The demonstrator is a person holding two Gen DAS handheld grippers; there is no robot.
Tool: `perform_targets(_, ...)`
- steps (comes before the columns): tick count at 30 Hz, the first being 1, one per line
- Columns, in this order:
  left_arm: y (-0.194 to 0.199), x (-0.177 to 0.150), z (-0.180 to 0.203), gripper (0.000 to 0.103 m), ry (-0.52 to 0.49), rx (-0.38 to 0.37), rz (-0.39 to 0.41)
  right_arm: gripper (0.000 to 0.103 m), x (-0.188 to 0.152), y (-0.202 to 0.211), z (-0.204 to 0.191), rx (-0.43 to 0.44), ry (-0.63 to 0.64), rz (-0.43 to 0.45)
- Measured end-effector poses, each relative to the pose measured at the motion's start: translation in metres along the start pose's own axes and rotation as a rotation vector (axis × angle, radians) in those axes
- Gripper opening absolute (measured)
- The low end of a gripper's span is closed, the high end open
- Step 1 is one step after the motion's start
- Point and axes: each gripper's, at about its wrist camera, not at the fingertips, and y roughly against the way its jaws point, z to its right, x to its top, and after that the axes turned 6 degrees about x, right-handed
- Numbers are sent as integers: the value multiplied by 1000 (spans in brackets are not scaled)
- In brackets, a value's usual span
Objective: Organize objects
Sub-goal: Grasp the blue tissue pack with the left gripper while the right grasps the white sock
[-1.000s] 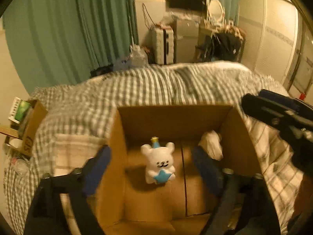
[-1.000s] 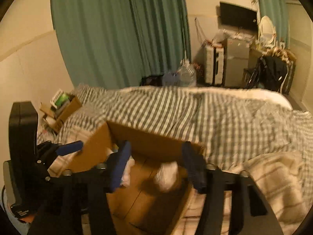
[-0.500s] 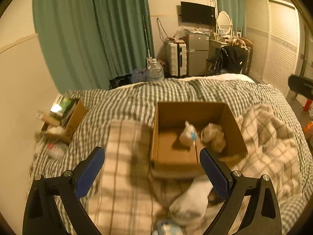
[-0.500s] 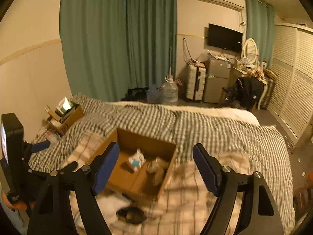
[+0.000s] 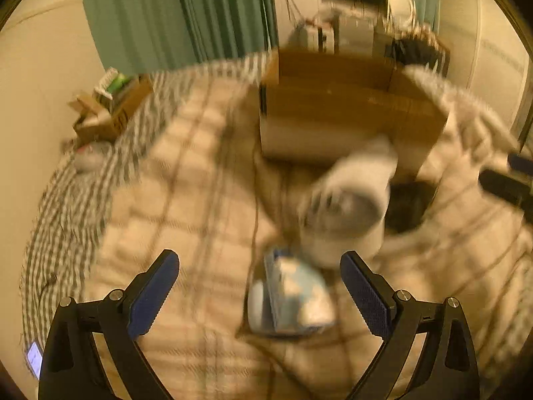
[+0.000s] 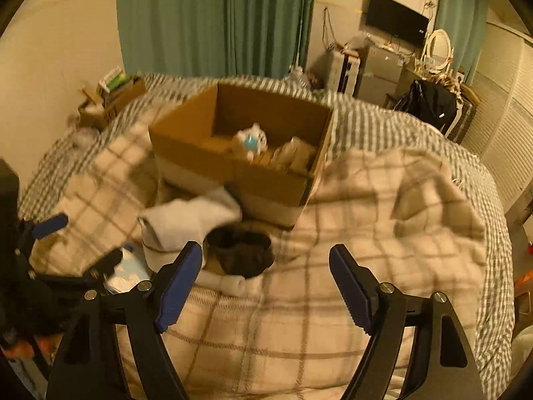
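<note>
A cardboard box [image 6: 206, 153] stands on the bed and holds a white bear toy [image 6: 250, 140] and a pale crumpled item [image 6: 296, 153]; the box also shows in the left wrist view [image 5: 349, 116]. In front of it lie a white-grey sock bundle [image 6: 190, 220], a black bowl-like item [image 6: 238, 253] and a blue-white packet [image 5: 296, 293]. My left gripper [image 5: 260, 290] is open just above the packet. My right gripper [image 6: 266, 286] is open and empty above the blanket, near the black item.
A beige plaid blanket [image 6: 366, 233] covers a grey checked duvet [image 6: 383, 123]. A small box of clutter [image 6: 113, 96] sits at the bed's left edge. Green curtains, a suitcase, a TV and a closet stand behind the bed.
Both grippers have pulled back from the box and come down toward the items on the blanket. The left wrist view is blurred with motion.
</note>
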Motion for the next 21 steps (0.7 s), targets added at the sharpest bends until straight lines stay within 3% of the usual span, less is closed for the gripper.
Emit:
perform_targets(4,-14,-8,14,97,-50,-19,-42,78,-8,-20,-1,5,13,-41)
perform_targets(7,-18,-11,29,85,-111,-64,-46,78,-12,-33,0,11,8,-81)
perform_targets(9,-25,-16,34,69,-132,-84,-64,78,-13,-39,3,23,-8,-95)
perform_targets(12,-34,-19,39,66,-149,-69,-90,78,-14,-41,5,37,-25,-101)
perform_targets(14,-38,-19,36,52,-138,-48,-97,78,-15,-40,5,36,-23,-99)
perform_targets(21,-12,-10,9,46,-16,-97,-39,78,-12,-26,-4,33,15,-49)
